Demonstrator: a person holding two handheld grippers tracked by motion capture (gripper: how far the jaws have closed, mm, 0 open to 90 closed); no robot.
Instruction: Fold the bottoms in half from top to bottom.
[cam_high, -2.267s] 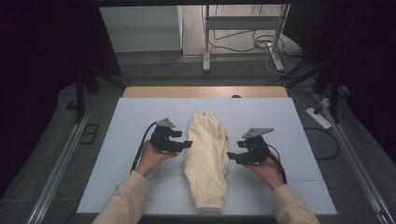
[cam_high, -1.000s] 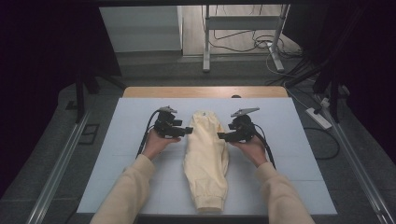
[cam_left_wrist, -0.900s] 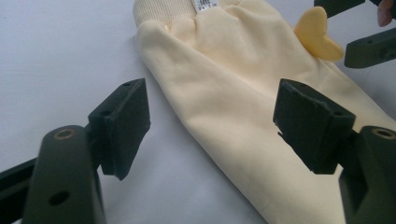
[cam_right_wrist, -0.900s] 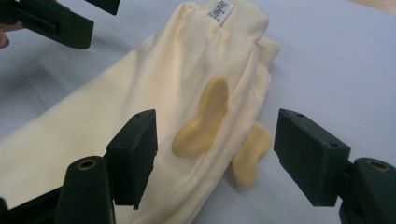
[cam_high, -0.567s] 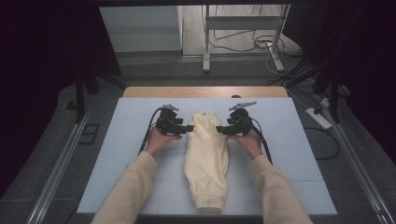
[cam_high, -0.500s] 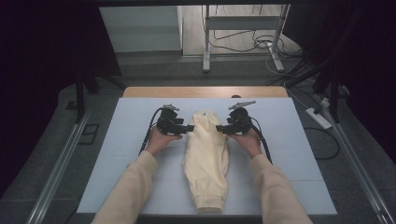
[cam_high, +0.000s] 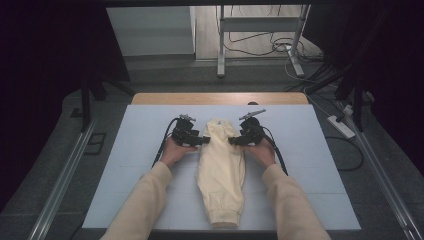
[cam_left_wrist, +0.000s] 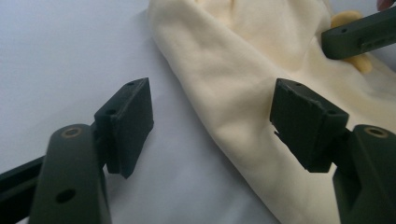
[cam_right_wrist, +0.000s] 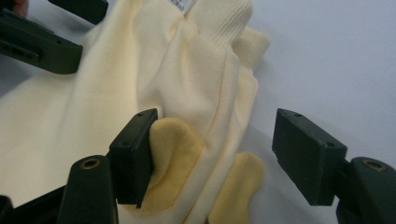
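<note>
- Cream garment (cam_high: 220, 170) lies lengthwise down the middle of the pale blue surface (cam_high: 125, 165), ribbed collar end away from the person, cuffed hem toward them. Looks like a folded sweatshirt or kids' top, can't say for sure.
- Step in hand, as I read it: lining up for a two-handed grab at the far end, probably to fold or straighten it.
- Left gripper (cam_left_wrist: 210, 123) sits at the garment's left edge, fingers (cam_left_wrist: 126, 123) spread wide, the edge between them but nothing pinched.
- Right gripper (cam_right_wrist: 215, 154) is at the right edge, also wide open, straddling the bunched folds and yellow patches (cam_right_wrist: 173, 154); one pad is just beside the cloth, no clamp.
- Next move: lower a touch, get one layer between the pads on each side, squeeze evenly.
- Count: one garment, two grippers, two visible yellow patches, one surface.
</note>
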